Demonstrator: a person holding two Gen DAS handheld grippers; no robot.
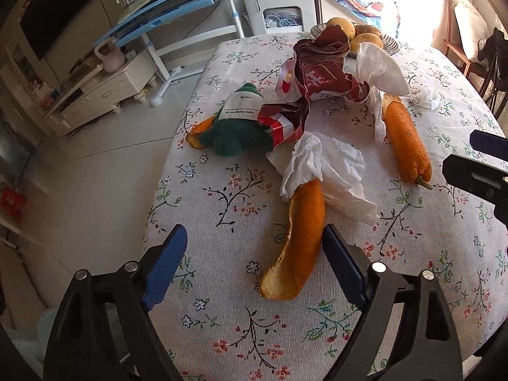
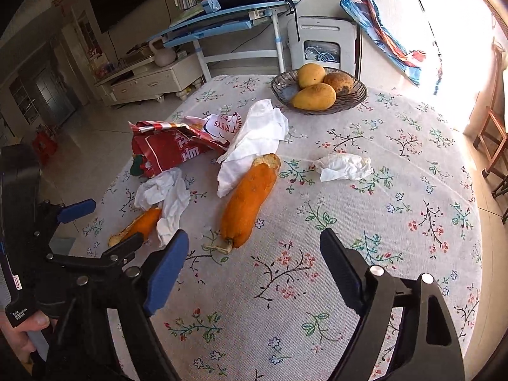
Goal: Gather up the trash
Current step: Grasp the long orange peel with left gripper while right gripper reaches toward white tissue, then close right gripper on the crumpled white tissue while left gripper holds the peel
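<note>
Left gripper (image 1: 252, 241): we are holding it released, jaws apart over the near peel (image 1: 297, 241).
Right gripper (image 2: 254, 247): released, empty, long peel (image 2: 246, 200) at twelve o'clock.

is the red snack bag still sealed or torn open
Torn open: the red snack bag is ripped and crumpled, with ragged flaps spread apart and lying flat on the tablecloth.

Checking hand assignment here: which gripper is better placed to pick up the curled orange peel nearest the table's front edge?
Left. The left gripper is open with the curled orange peel between its fingers, tissue just beyond. The right gripper is open nearer the other peel.
</note>
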